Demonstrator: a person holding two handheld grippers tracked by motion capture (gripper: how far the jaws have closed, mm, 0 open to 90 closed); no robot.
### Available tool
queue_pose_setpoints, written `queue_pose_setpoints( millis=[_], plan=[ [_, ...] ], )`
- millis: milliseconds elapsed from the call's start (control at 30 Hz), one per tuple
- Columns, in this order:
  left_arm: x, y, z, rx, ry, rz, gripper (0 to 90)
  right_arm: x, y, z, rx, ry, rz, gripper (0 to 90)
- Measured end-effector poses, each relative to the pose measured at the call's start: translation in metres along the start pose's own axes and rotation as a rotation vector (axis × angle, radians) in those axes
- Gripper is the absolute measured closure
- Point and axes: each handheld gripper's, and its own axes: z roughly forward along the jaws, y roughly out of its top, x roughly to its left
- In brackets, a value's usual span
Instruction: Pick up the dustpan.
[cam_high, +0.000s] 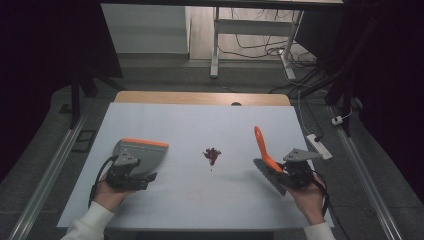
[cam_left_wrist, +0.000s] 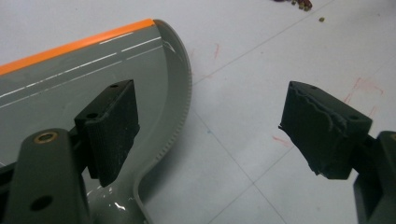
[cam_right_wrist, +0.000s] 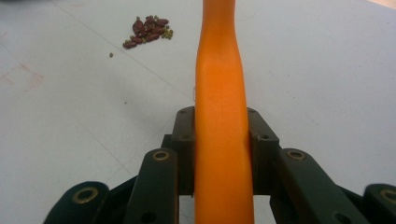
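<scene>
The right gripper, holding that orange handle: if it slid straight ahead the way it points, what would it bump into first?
Probably nothing: the right gripper points past the little bean pile, which sits off to its left, with bare table ahead.

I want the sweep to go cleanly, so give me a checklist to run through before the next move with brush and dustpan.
1. Right gripper shut on the brush handle: ok.
2. Left gripper gripping the dustpan: not ok, its jaws stand open and one pad hangs over the pan.
3. Bean pile lies between brush and dustpan: ok.
4. Dustpan's orange edge facing the beans: not ok, it points away from the person.
5. Stray bean beside the pile: needs sweeping too.
6. Brush bristles touching the table: cannot tell.
</scene>
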Motion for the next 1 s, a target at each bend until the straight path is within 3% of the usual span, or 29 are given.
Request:
queue_pose_setpoints(
  millis=[700, 800, 1000],
  plan=[
    [-0.019, 0.016, -0.005, 0.052, 0.003, 0.029, 18.6, -0.003, 0.003, -0.002, 0.001, -0.009, 0.007, 69.9],
    [-0.019, 0.020, 0.000, 0.071, 0.016, -0.012, 18.6, -0.007, 0.004, 0.002, -0.005, -0.001, 0.026, 69.9],
    [-0.018, 0.030, 0.003, 0.097, 0.050, -0.030, 18.6, -0.009, 0.003, 0.002, -0.010, 0.008, 0.029, 69.9]
  ],
)
